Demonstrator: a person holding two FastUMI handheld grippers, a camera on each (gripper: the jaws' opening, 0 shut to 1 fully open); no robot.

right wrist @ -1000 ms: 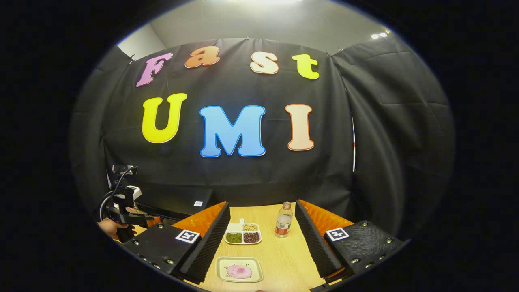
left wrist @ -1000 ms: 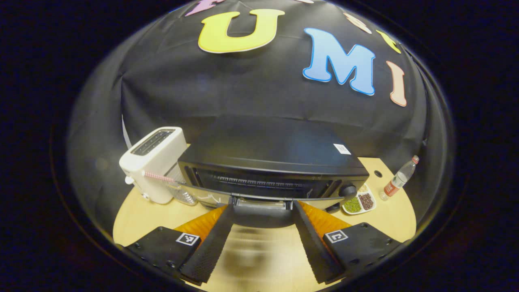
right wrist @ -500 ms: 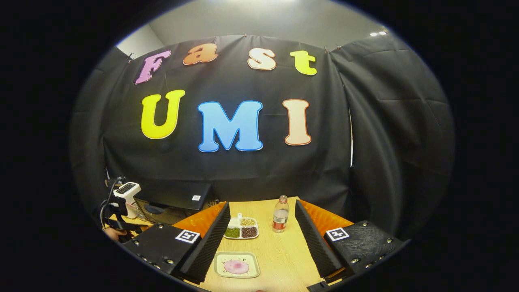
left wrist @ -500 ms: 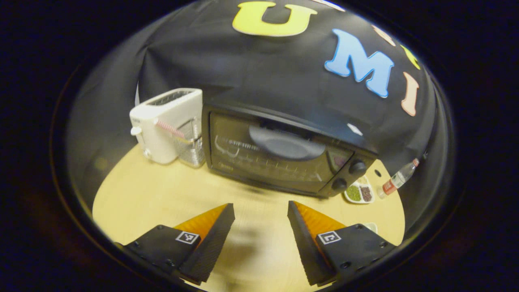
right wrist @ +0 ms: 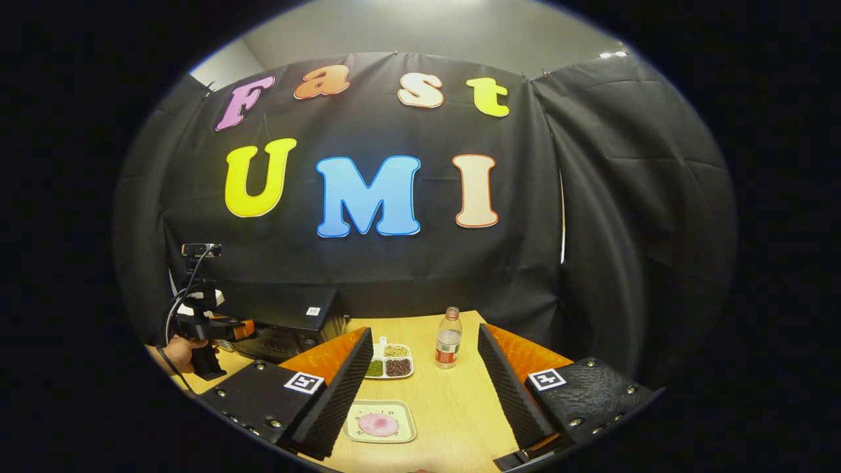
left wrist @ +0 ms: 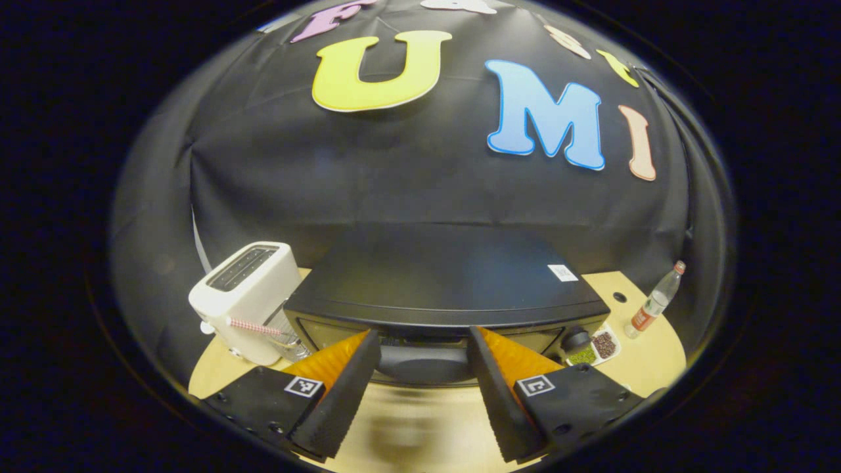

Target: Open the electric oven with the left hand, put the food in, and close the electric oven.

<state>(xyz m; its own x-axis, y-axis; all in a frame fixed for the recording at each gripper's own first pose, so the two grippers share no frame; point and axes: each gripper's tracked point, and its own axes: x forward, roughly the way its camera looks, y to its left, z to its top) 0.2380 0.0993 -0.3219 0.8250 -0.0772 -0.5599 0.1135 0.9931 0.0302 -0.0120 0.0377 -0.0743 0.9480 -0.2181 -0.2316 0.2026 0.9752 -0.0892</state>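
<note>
The black electric oven (left wrist: pixel 433 282) stands in the middle of the left gripper view, seen from above its front edge. Its dark curved door handle (left wrist: pixel 420 364) lies between the fingers of my left gripper (left wrist: pixel 424 335), which is open and straddles it without pressing. The door looks closed against the oven front. My right gripper (right wrist: pixel 424 330) hangs open over the table, holding nothing. Below it sits a small plate (right wrist: pixel 358 433) with a round pink piece of food (right wrist: pixel 379 424). Far left in the right gripper view, a hand holds the left gripper (right wrist: pixel 213 325) at the oven (right wrist: pixel 289 318).
A white toaster (left wrist: pixel 243 299) and a wire holder with a striped straw (left wrist: pixel 279 328) stand left of the oven. To the oven's right are a sectioned dish of beans (left wrist: pixel 594 348) (right wrist: pixel 389 364) and a plastic bottle (left wrist: pixel 654 303) (right wrist: pixel 448 345). The wooden table (right wrist: pixel 453 407) ends at the black cloth wall.
Half a second ago my left gripper was back from the oven with the whole closed door in view; it has since moved up and in, so its fingers straddle the handle. The right gripper barely shifted.
</note>
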